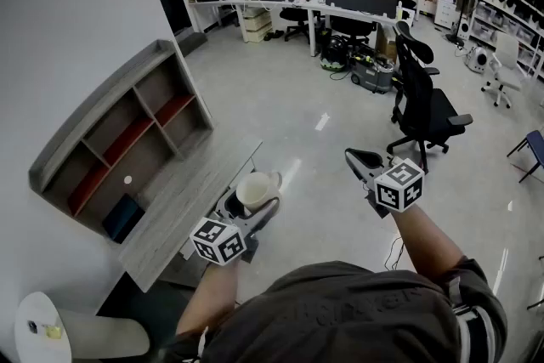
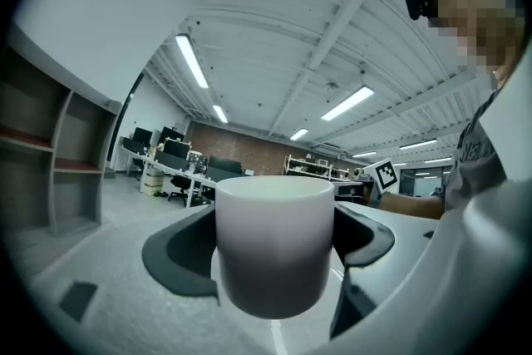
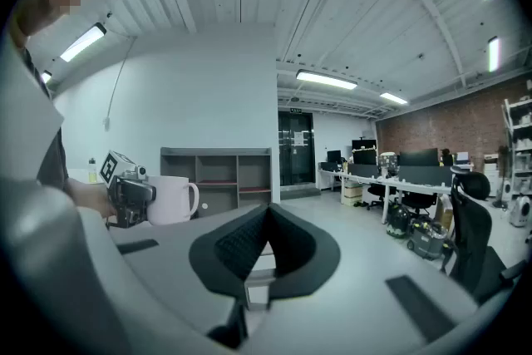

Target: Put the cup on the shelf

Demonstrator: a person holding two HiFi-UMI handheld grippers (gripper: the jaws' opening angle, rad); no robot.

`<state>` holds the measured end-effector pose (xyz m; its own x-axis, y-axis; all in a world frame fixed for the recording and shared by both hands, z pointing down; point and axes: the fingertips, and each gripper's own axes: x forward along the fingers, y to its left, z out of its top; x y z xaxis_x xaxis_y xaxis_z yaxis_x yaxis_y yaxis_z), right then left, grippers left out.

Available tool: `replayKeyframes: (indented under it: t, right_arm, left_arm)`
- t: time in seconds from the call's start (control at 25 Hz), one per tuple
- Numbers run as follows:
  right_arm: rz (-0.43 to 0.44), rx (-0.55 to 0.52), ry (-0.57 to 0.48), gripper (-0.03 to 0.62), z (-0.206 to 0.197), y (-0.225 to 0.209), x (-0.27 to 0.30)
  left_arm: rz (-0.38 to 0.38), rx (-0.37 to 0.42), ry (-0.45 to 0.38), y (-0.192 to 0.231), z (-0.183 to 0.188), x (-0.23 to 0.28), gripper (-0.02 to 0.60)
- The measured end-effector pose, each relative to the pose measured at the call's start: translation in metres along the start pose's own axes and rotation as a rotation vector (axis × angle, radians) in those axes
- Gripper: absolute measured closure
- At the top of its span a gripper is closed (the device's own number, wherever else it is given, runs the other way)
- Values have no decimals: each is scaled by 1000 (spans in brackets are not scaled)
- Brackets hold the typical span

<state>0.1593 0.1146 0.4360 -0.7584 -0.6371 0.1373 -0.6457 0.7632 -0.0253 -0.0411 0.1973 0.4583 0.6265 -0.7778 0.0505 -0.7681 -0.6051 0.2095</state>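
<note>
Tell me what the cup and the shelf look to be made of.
The cup: probably glazed ceramic; white, smooth, thick rounded rim, faint sheen. The shelf: likely laminated board, matte grey with a streaked wood-grain look; some compartment floors are red. Real wood can't be ruled out.

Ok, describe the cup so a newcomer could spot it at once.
Start at the grey shelf against the white wall on the left. In front of it, the left tool holds a cup in the air. It is the only plain white thing there with a handle; the right tool is shut and empty.
</note>
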Motion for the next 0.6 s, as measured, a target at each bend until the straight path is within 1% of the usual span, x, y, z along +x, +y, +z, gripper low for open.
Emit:
replayKeyframes:
  t: [0.48, 0.6]
  right_arm:
    - [3, 0, -5, 605, 0, -13, -2]
    - [16, 17, -1, 605, 0, -14, -3]
  left_arm:
    - [-2, 4, 1, -4, 0, 13, 167]
    - [-3, 7, 4, -7, 0, 16, 167]
